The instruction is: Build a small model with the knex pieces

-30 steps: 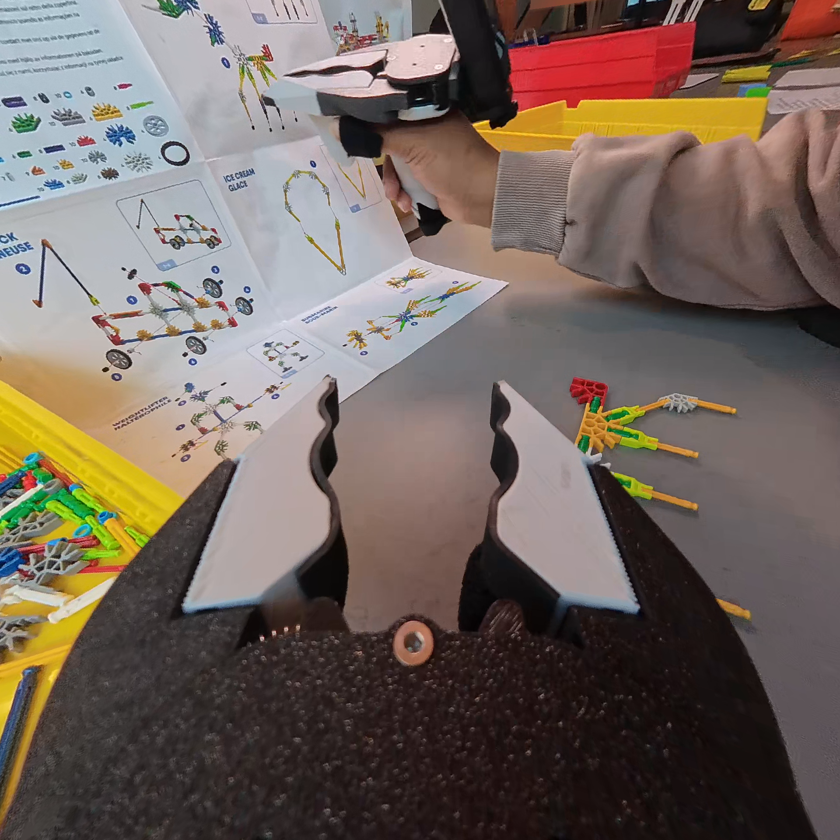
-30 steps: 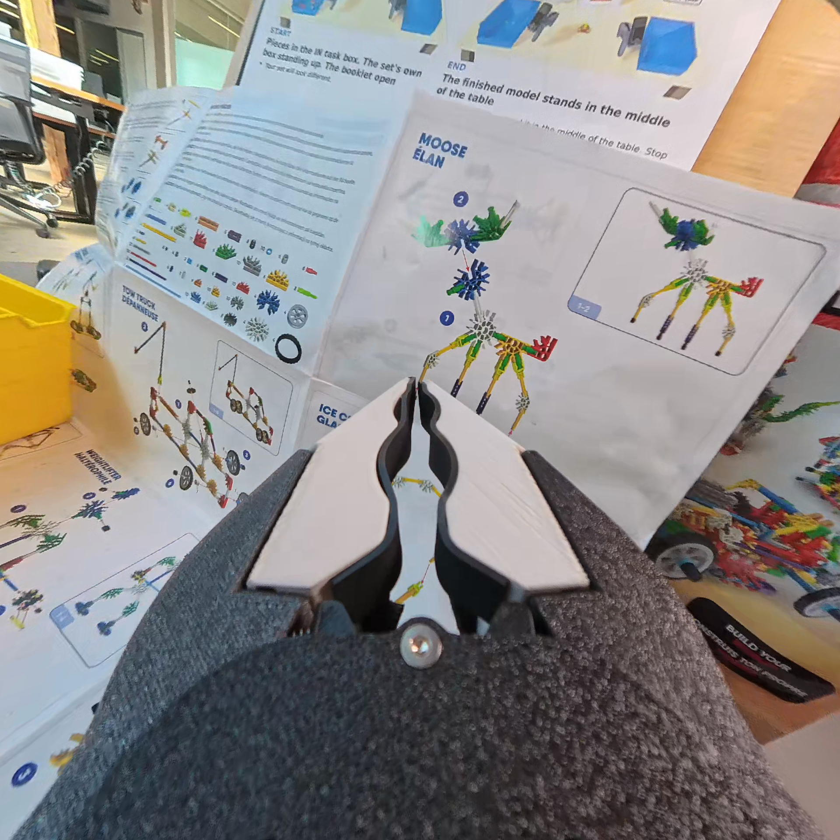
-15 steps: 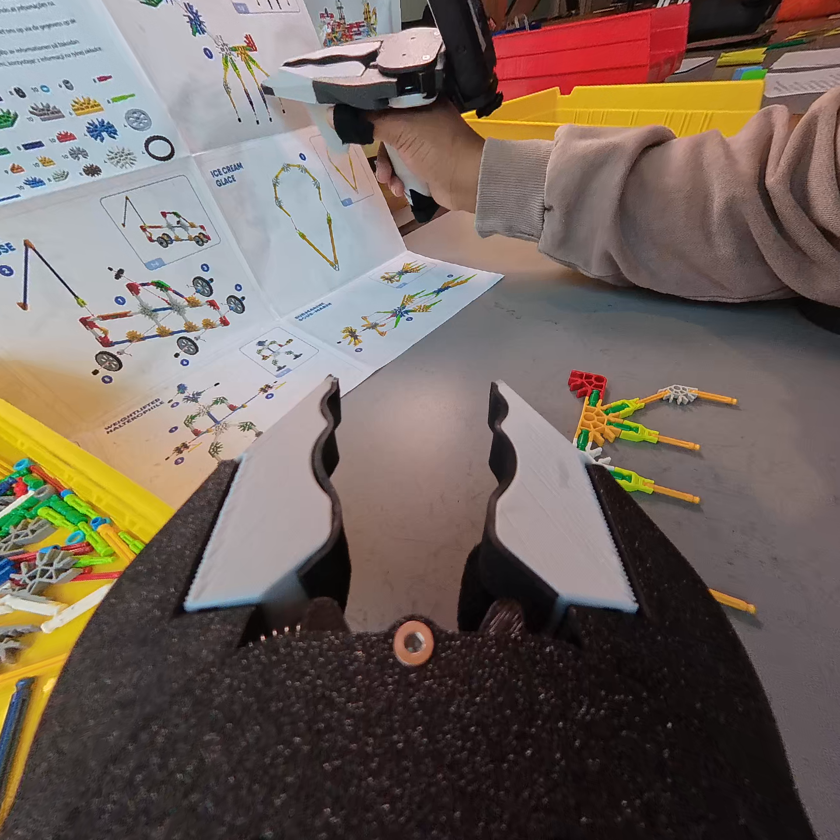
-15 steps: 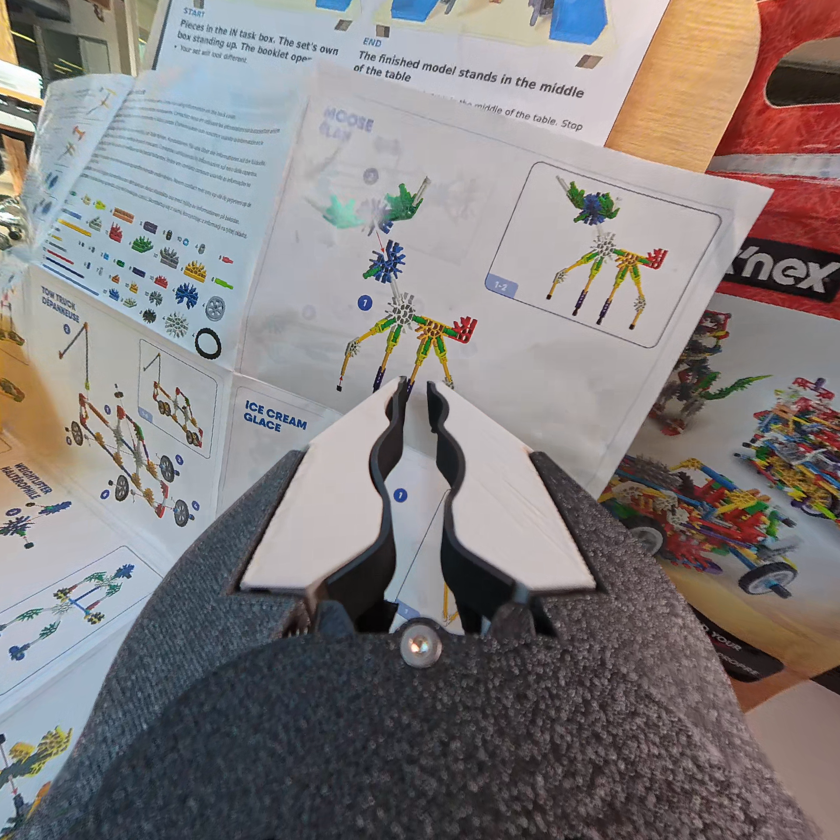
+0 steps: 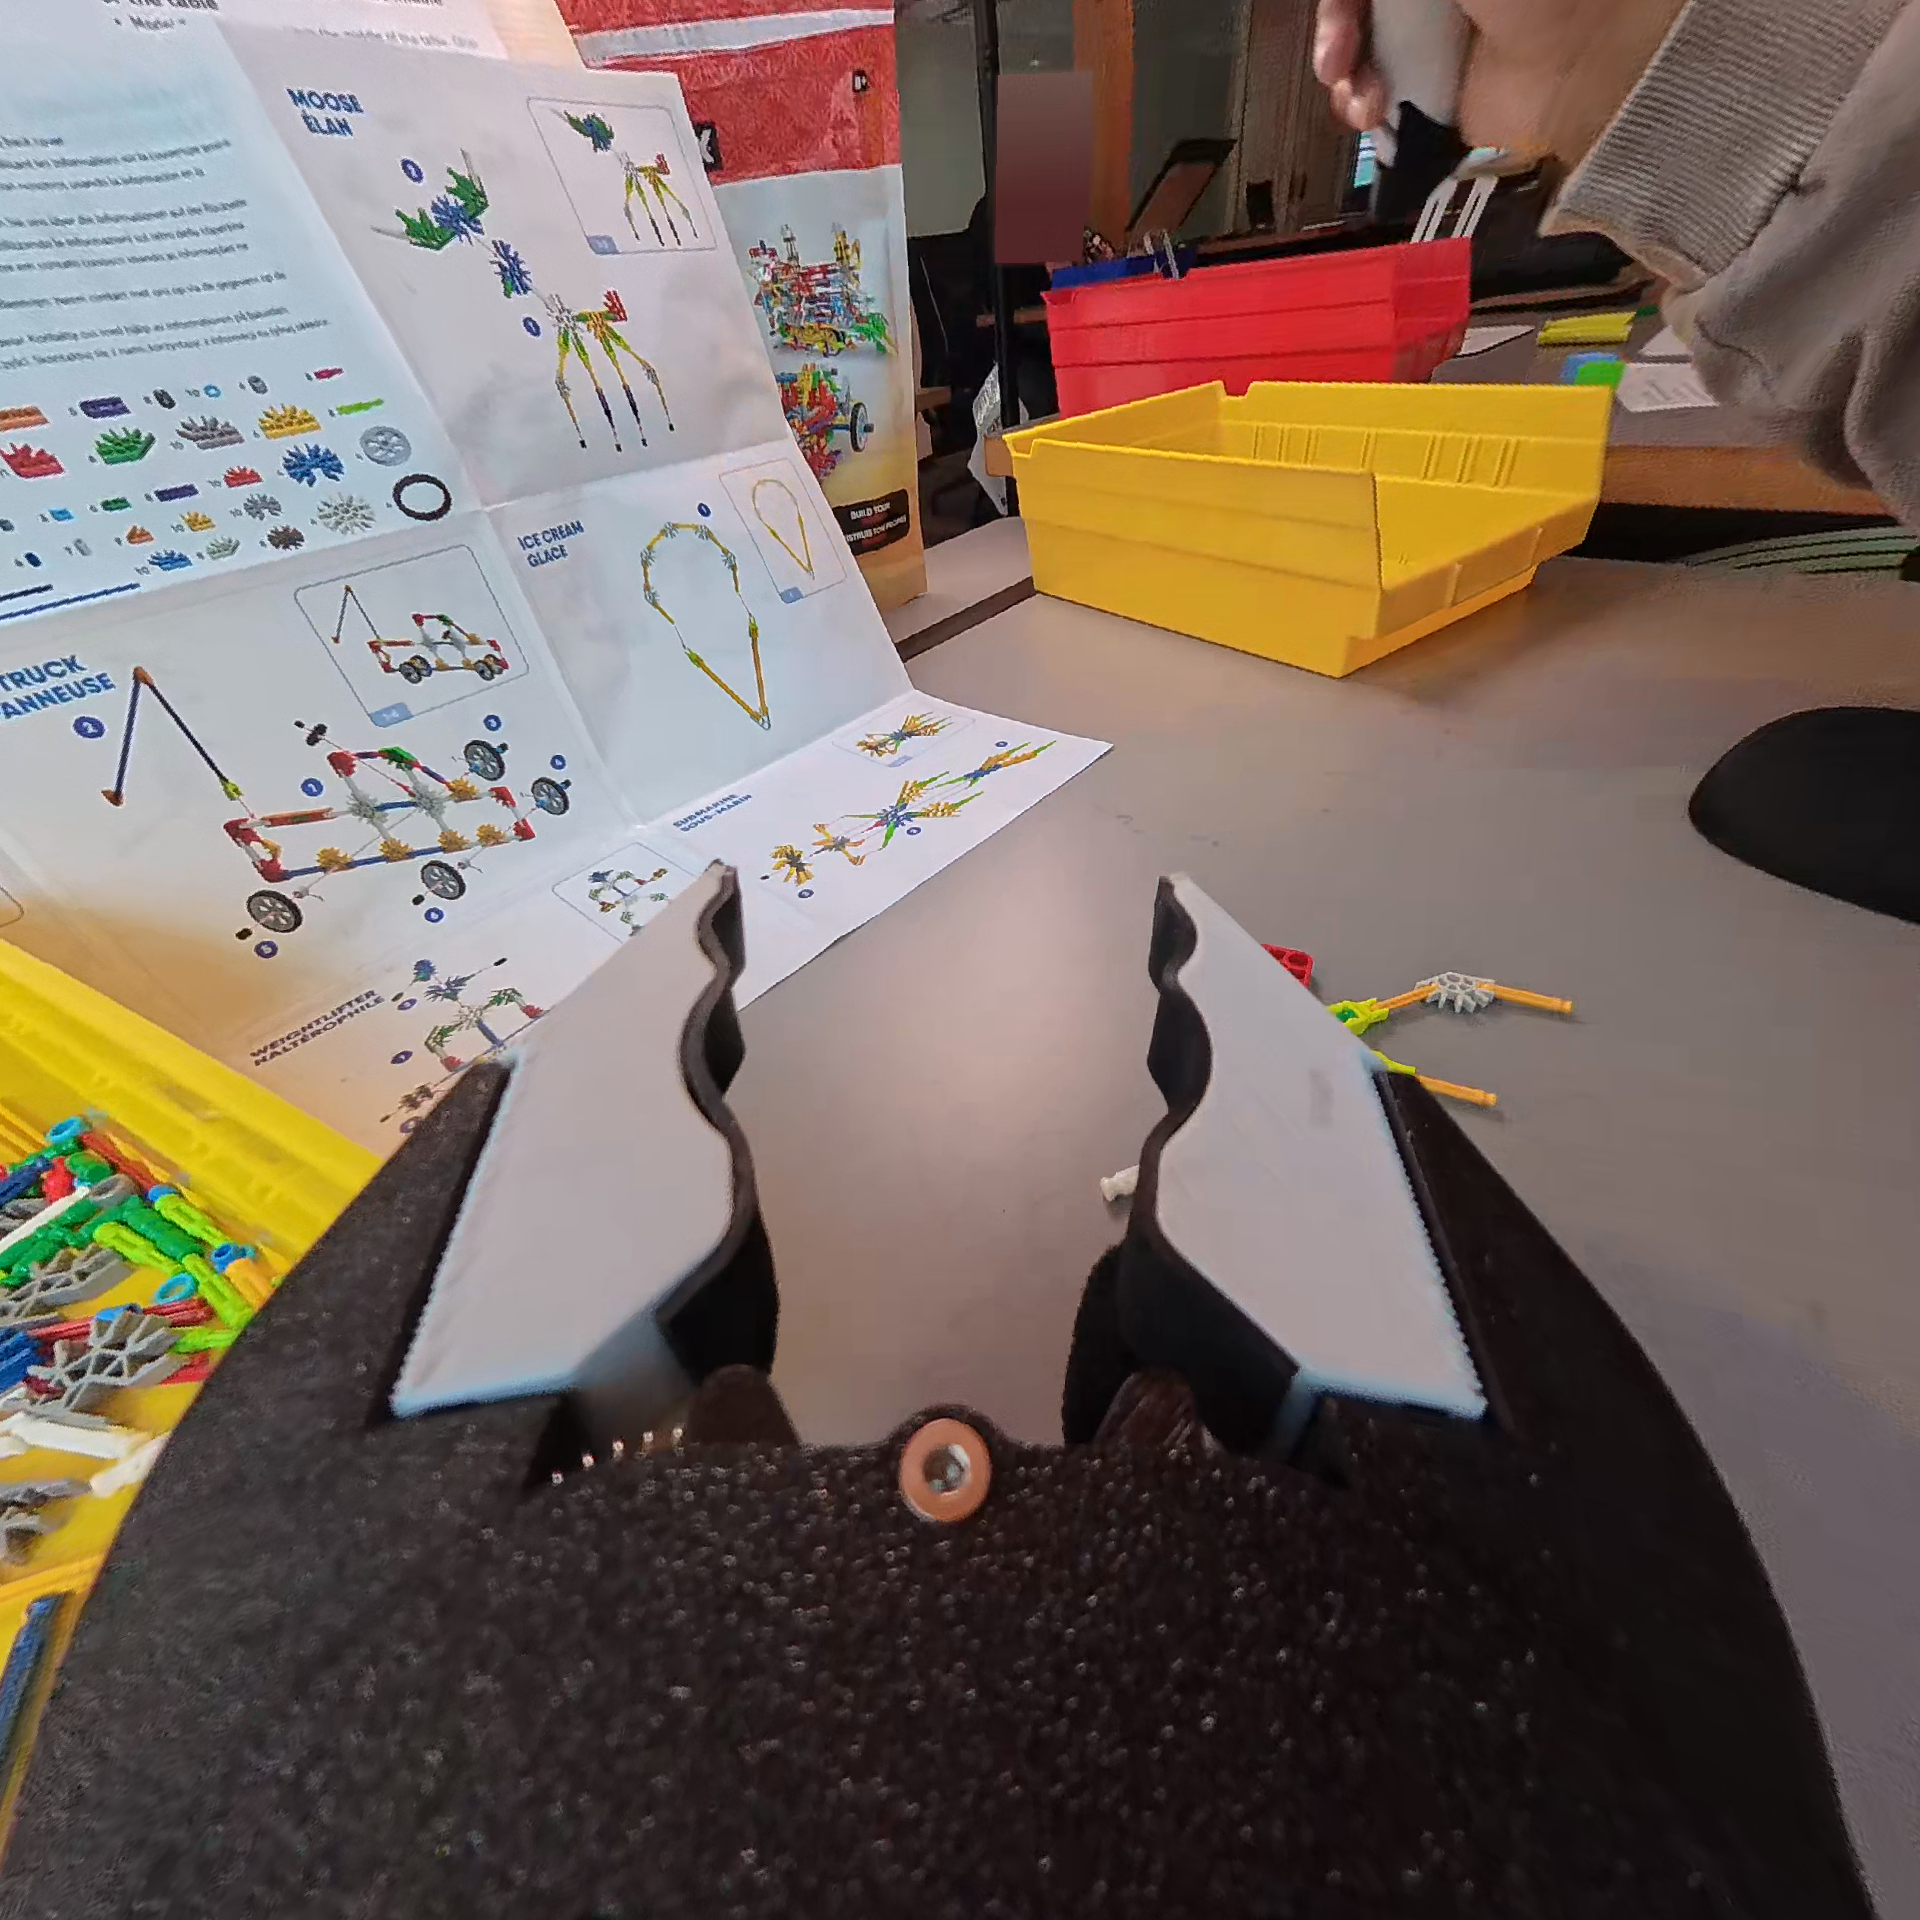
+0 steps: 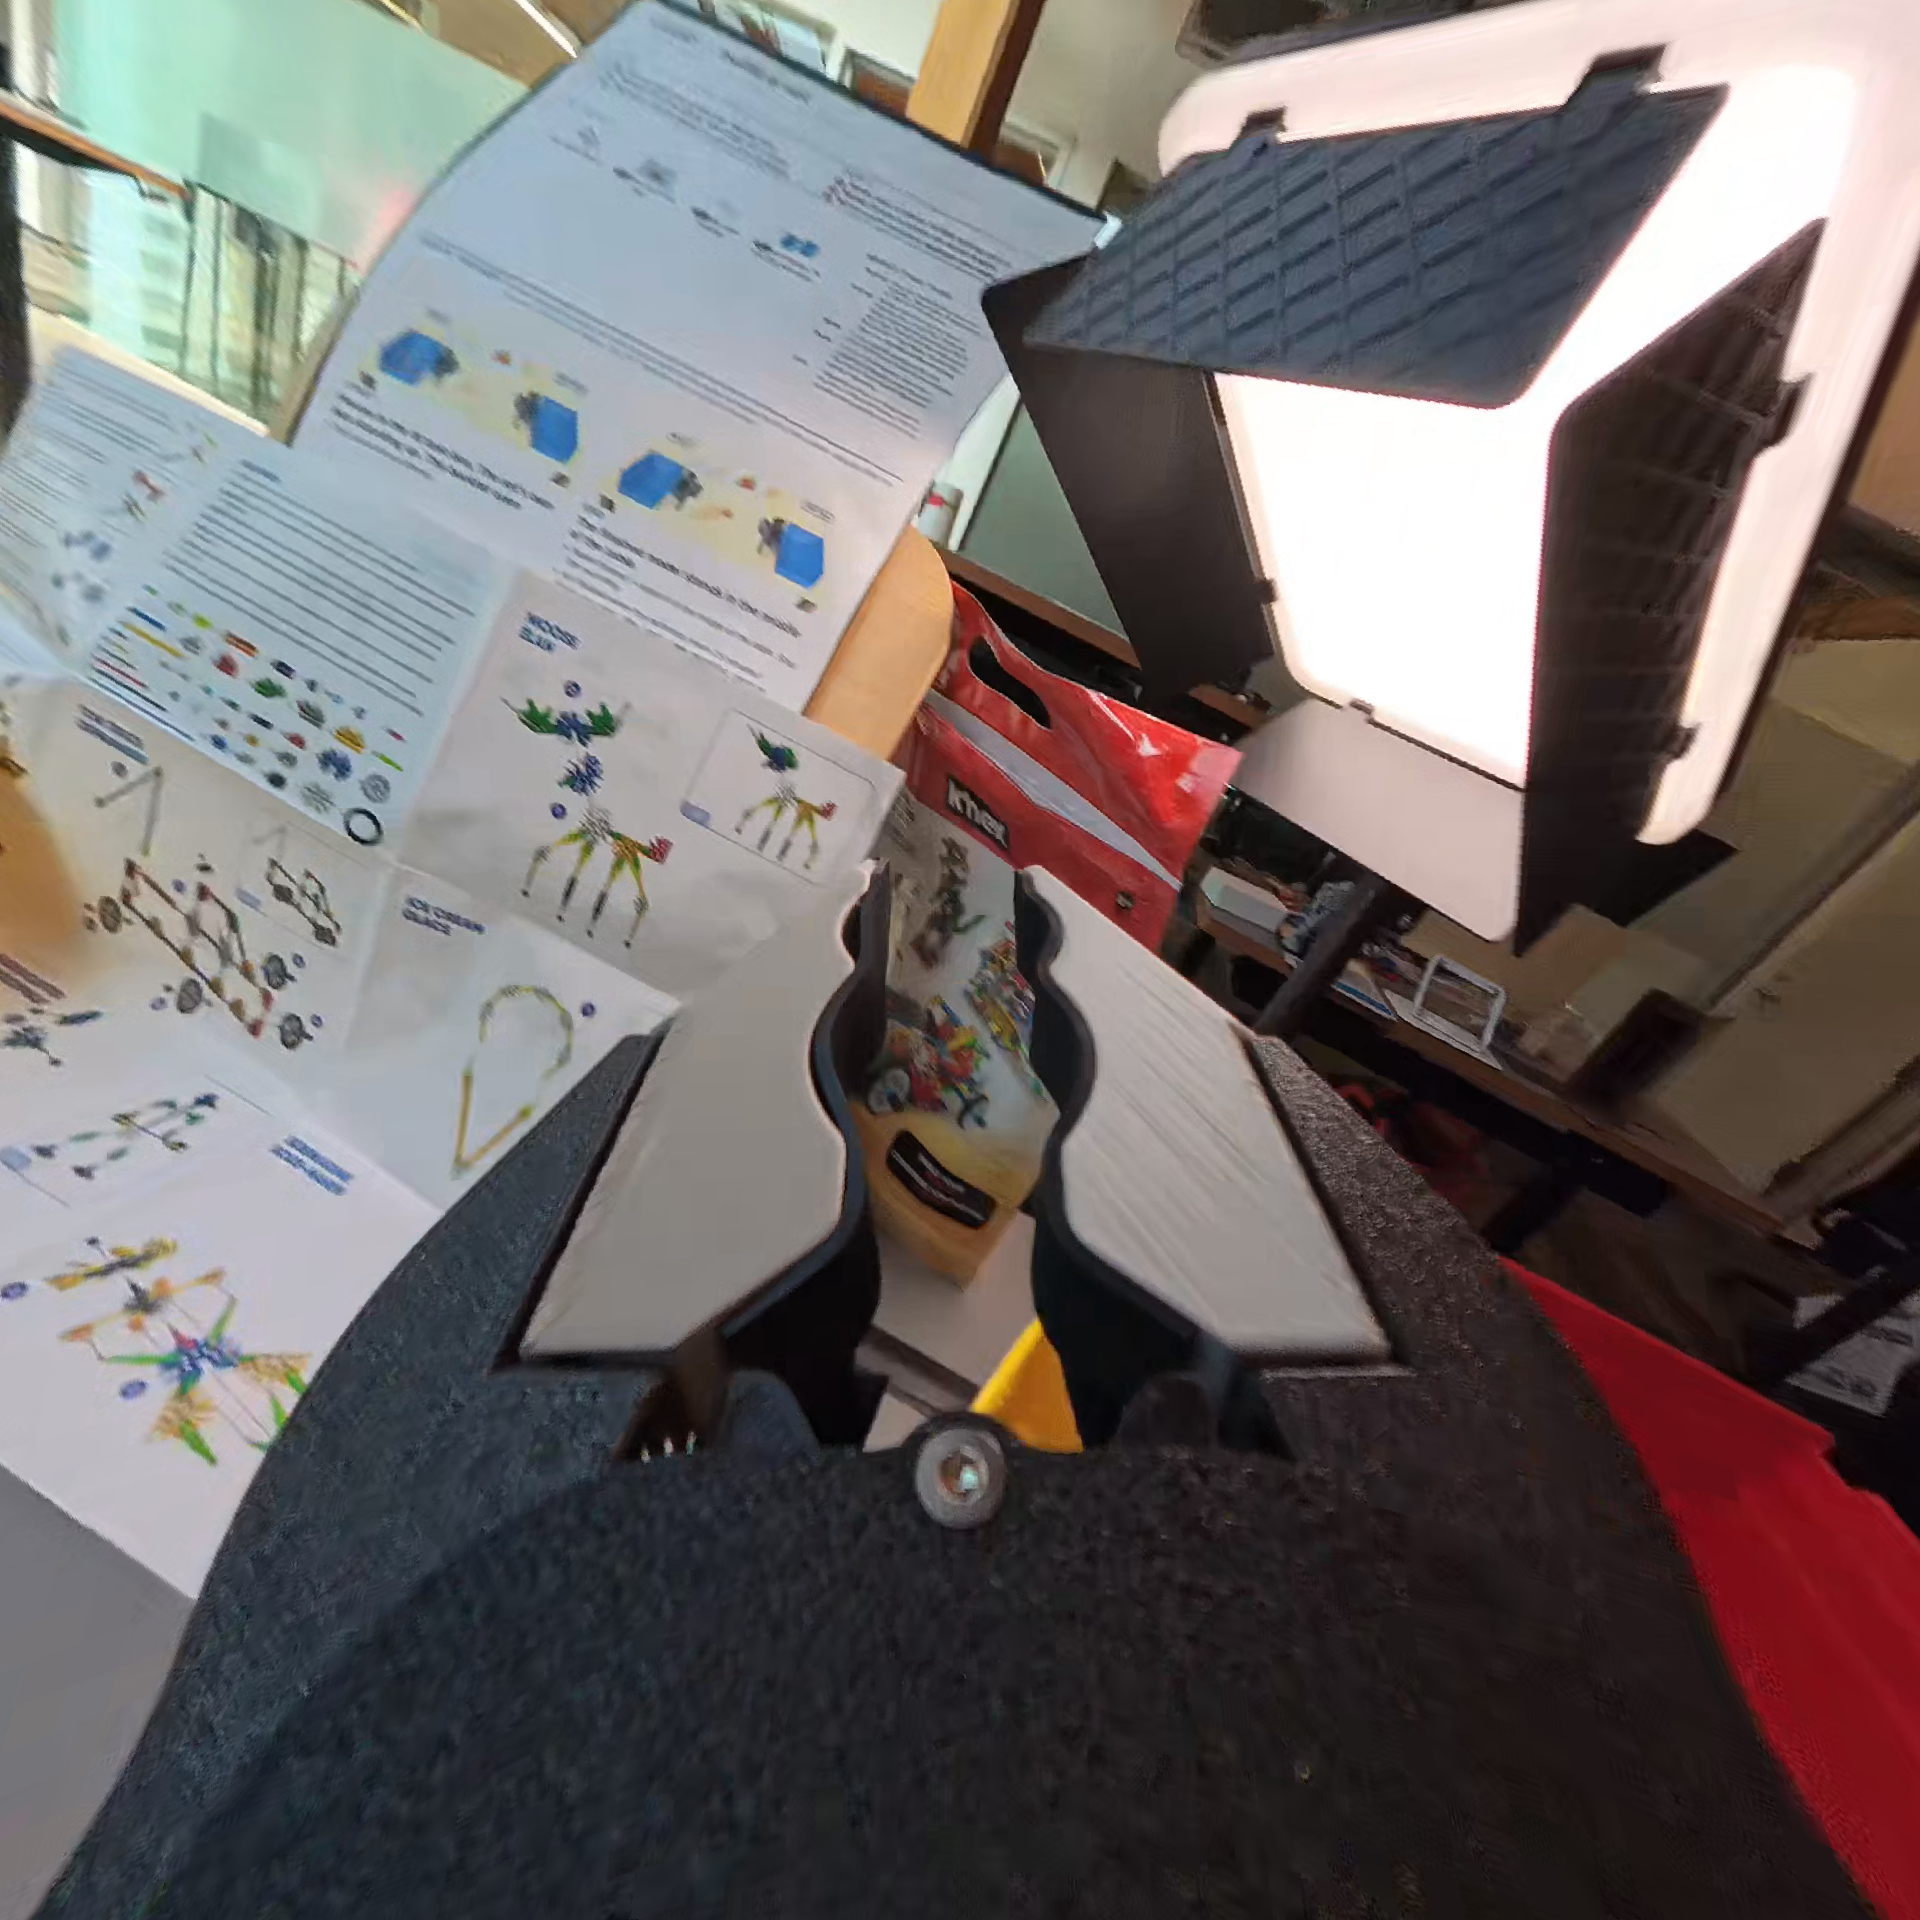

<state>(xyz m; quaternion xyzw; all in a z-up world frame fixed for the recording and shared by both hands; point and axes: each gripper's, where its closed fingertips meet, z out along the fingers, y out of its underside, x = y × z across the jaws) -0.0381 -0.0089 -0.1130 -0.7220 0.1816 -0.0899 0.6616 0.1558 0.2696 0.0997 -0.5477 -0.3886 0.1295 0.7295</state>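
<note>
My left gripper [image 5: 945, 904] is open and empty, low over the grey table [image 5: 1039, 1039]. A small rod-and-connector assembly [image 5: 1439, 997] lies on the table just right of its right finger, and a small white piece [image 5: 1117, 1182] lies by that finger. A yellow bin of loose parts [image 5: 104, 1299] sits at its lower left. My right gripper [image 6: 948, 894] is raised in the air, its jaws a little apart and empty, pointing at the red and yellow kit box [image 6: 1039, 790]. The folded instruction sheet [image 5: 416, 623] stands propped behind; it also shows in the right wrist view [image 6: 312, 935].
An empty yellow bin [image 5: 1299, 499] stands at the back right with stacked red bins [image 5: 1247, 312] behind it. A person's hand and grey sleeve [image 5: 1714, 208] are at the top right. A bright light panel [image 6: 1455, 540] hangs close ahead of the right gripper. The left gripper's tips are roughly 40 centimeters from the right gripper's. Between my left fingertips and the small rod-and-connector assembly [image 5: 1439, 997] there is roughly 15 centimeters.
My right gripper has lifted and swung right, away from the instruction sheet, and its jaws have parted. The left gripper has tilted up slightly and stays open.
</note>
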